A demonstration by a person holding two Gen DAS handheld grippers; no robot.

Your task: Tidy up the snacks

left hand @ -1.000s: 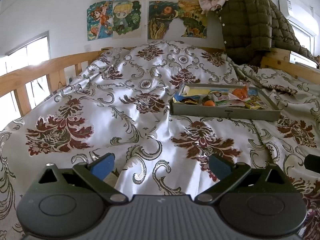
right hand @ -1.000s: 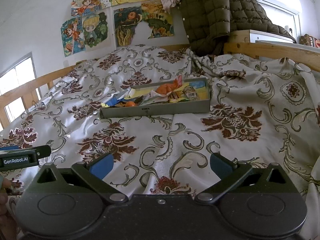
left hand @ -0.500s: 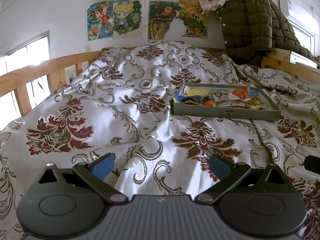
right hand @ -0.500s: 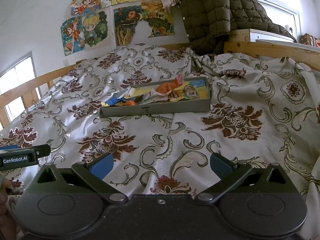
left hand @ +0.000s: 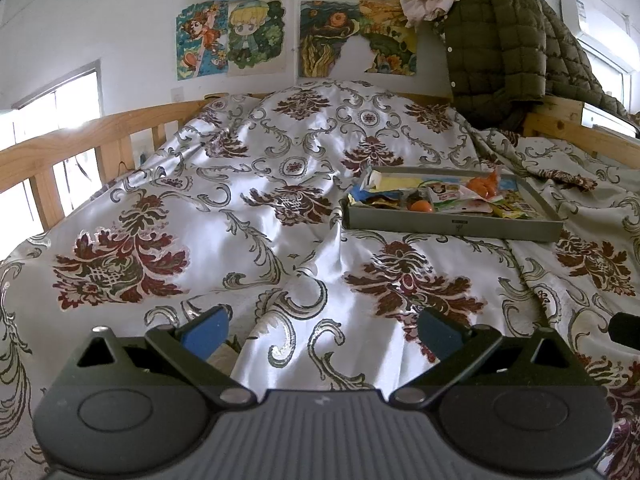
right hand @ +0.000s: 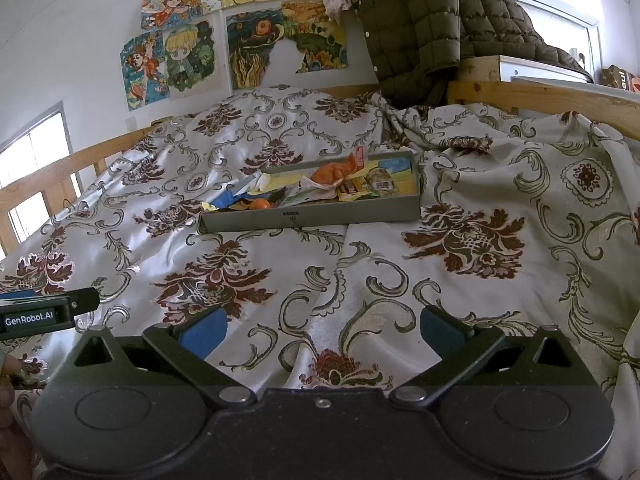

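nothing has moved since the earlier frame: the left gripper (left hand: 322,330) and right gripper (right hand: 320,330) hover splayed and empty (well short of the grey snack tray (right hand: 312,214)) above the floral bedspread (left hand: 248,240).

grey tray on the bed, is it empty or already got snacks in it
Not empty: the grey tray holds a jumble of snack packets and a small orange item.

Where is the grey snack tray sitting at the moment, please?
The grey tray lies on the patterned bedspread, ahead and right of centre in the left wrist view, below the hanging green jacket; both tools are well short of it.
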